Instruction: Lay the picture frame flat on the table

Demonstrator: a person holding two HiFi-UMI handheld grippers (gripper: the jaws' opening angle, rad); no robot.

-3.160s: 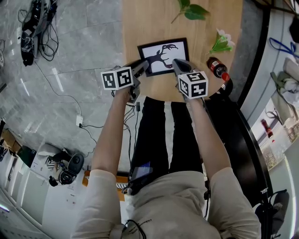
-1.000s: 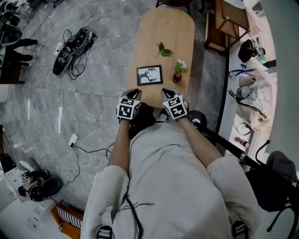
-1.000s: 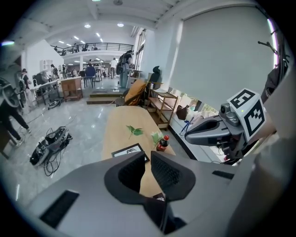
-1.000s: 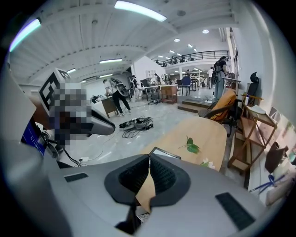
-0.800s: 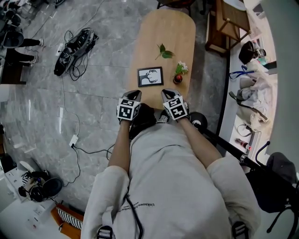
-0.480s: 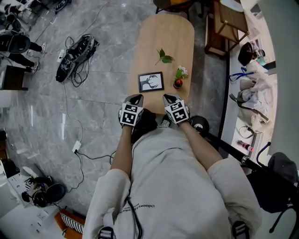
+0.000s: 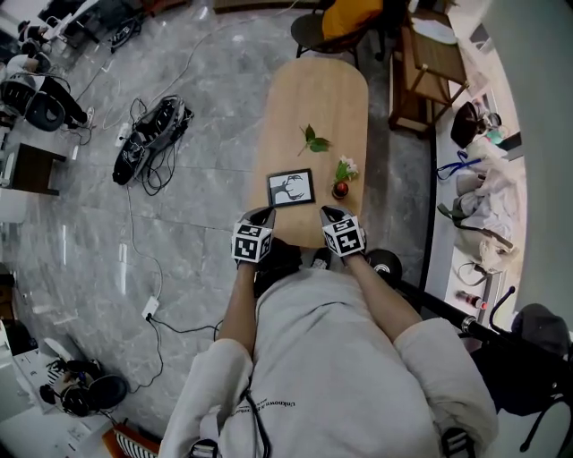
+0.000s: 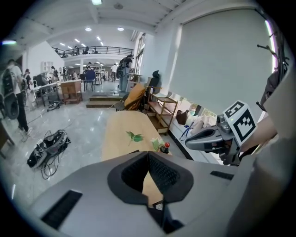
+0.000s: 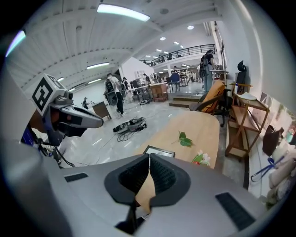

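The black picture frame (image 7: pixel 291 188) with a deer print lies flat on the wooden table (image 7: pixel 313 98), near its front end. Both grippers hang short of the table's near edge, in front of the person's body. My left gripper (image 7: pixel 263 216) is shut with nothing between its pads, its tips (image 8: pixel 148 155) meeting in the left gripper view. My right gripper (image 7: pixel 329 213) is shut too and empty. In the right gripper view the frame (image 9: pixel 158 151) shows just beyond the closed tips (image 9: pixel 149 159).
A green leaf (image 7: pixel 312 140), a white flower sprig (image 7: pixel 345 168) and a small red-capped bottle (image 7: pixel 340 190) lie on the table past and beside the frame. Cables (image 7: pixel 148 139) sprawl on the grey floor at left. Chairs (image 7: pixel 336 22) and a wooden rack (image 7: pixel 430 63) stand at the far end.
The head view has risen, so the table looks smaller and farther. Both grippers have drawn back from the frame toward the body. The frame stays flat.
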